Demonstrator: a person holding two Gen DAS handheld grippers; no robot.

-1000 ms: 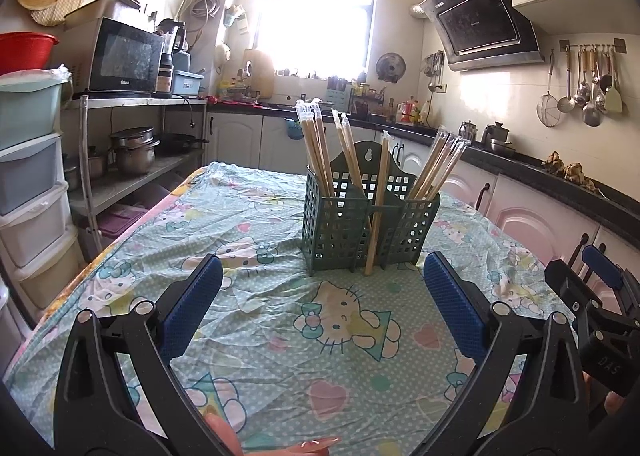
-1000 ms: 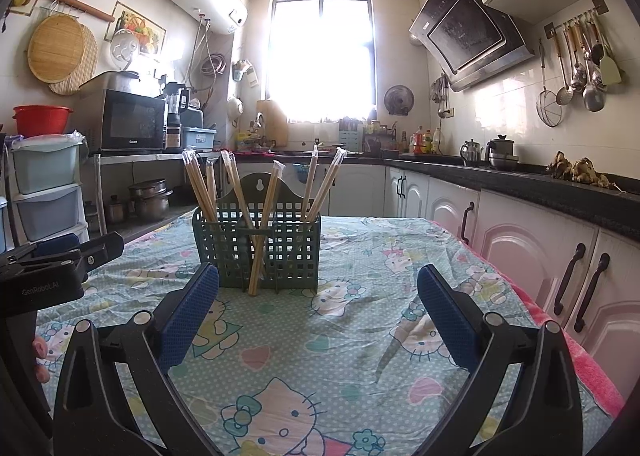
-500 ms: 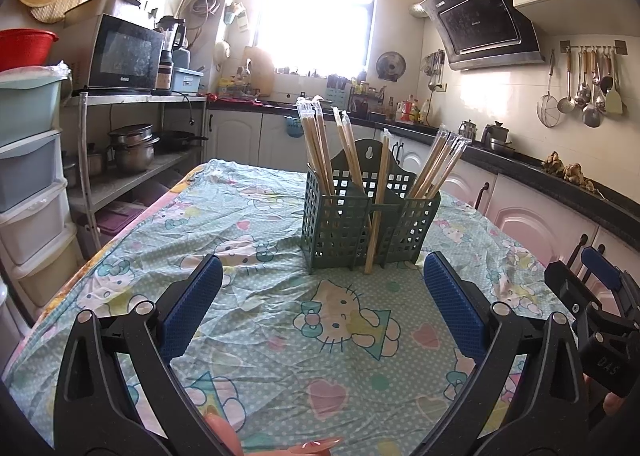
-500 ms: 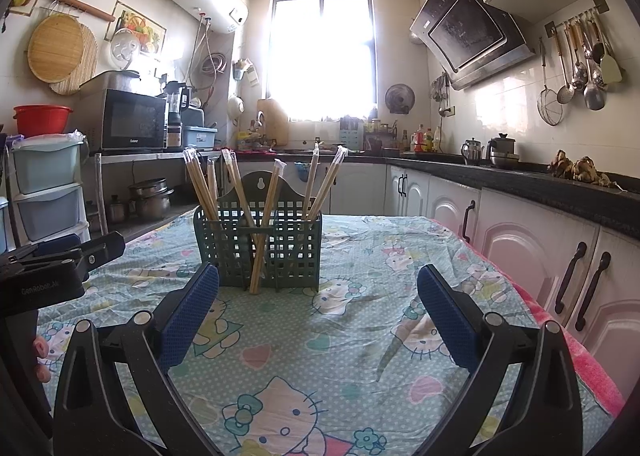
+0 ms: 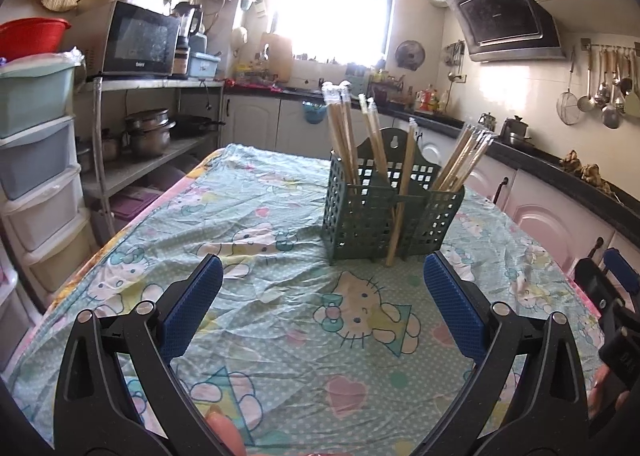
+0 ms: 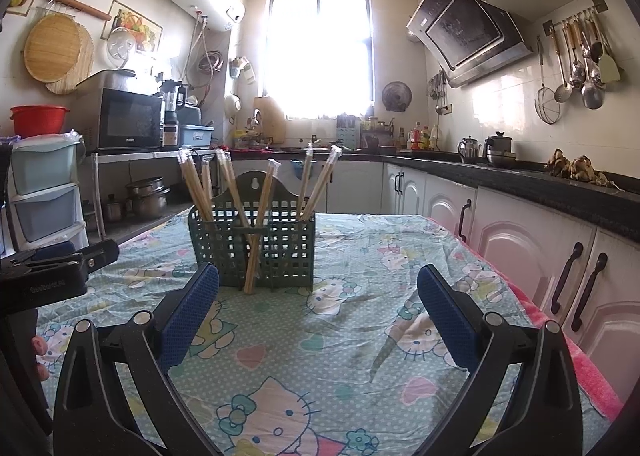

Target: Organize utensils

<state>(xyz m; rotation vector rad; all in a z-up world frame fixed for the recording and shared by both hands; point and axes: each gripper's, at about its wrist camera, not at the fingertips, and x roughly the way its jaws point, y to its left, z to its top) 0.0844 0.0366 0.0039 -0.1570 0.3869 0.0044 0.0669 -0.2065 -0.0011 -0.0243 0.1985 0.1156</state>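
Note:
A dark green mesh utensil holder (image 5: 390, 211) stands upright on the table with several wrapped chopstick pairs (image 5: 342, 131) sticking out of its compartments. One wrapped pair (image 5: 401, 199) leans against the holder's front, its foot on the cloth. The holder also shows in the right wrist view (image 6: 252, 244), with the leaning pair (image 6: 258, 232) in front. My left gripper (image 5: 322, 308) is open and empty, short of the holder. My right gripper (image 6: 318, 312) is open and empty, also short of it.
The table wears a Hello Kitty cloth (image 5: 280, 296). A shelf with a microwave (image 5: 138, 41) and plastic drawers (image 5: 36, 159) stand on the left. Cabinets and a dark counter (image 6: 540, 179) run along the right. The right gripper's body (image 5: 612, 308) shows at the left view's right edge.
Both views have shifted only slightly; the holder and chopsticks stay put and both grippers remain open.

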